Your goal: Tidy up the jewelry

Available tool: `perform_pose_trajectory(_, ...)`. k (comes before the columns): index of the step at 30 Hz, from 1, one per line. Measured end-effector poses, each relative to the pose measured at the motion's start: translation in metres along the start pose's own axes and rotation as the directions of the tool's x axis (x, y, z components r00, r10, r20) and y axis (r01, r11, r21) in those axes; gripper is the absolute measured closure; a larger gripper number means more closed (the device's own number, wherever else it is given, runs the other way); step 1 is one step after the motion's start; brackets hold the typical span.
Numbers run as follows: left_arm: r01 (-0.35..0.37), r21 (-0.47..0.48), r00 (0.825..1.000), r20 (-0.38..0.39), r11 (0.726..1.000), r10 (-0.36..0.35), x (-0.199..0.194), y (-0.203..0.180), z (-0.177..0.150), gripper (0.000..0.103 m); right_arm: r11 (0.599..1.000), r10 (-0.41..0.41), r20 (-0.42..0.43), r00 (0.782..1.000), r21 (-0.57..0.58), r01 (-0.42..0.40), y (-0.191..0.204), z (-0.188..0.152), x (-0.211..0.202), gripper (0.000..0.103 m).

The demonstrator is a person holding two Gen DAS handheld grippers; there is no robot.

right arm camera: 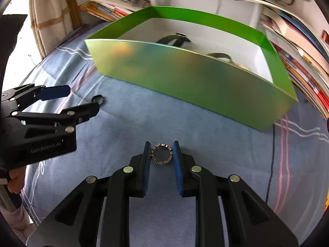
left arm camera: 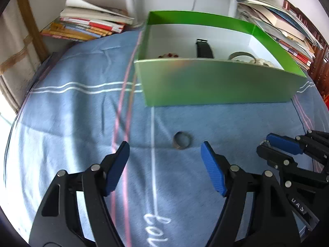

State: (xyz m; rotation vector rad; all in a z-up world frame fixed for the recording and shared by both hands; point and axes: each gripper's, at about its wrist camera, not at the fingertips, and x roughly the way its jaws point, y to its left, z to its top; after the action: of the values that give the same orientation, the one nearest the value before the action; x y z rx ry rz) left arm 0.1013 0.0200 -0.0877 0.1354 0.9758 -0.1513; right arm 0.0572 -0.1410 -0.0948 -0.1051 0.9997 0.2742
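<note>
Right gripper pinches the notched ring, pads touching it at 9 and 3 o'clock, ring flat on the blue cloth. Left gripper spread wide, nothing between its pads; plain ring lies on the cloth just past its tips at 12 o'clock, nearer the right pad. Green box further out at 12, holding a dark strap and bangles

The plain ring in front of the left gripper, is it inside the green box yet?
No, the ring lies on the blue cloth in front of the box, between the open fingers of the left gripper.
</note>
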Motion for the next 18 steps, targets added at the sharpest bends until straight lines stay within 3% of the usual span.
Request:
perform_pose_trajectory(10, 0.043, 0.021, 0.999, -0.020, 0.999, -0.042, 0.012, -0.012, 0.006, 0.061, 0.997, -0.021, 0.005, 1.000, 0.073, 0.020, -0.025, -0.018, -0.013, 0.081)
perform_pose_trajectory(14, 0.062, 0.040, 0.998, -0.020, 0.997, -0.061, 0.008, -0.019, 0.002, 0.082, 0.996, -0.019, 0.009, 1.000, 0.091, 0.018, -0.029, -0.022, -0.016, 0.082)
perform_pose_trajectory(18, 0.087, 0.065, 0.996, -0.024, 0.994, -0.086, 0.003, -0.031, -0.005, 0.084, 0.995, -0.018, 0.009, 1.000, 0.099, 0.017, -0.030, -0.024, -0.017, 0.082)
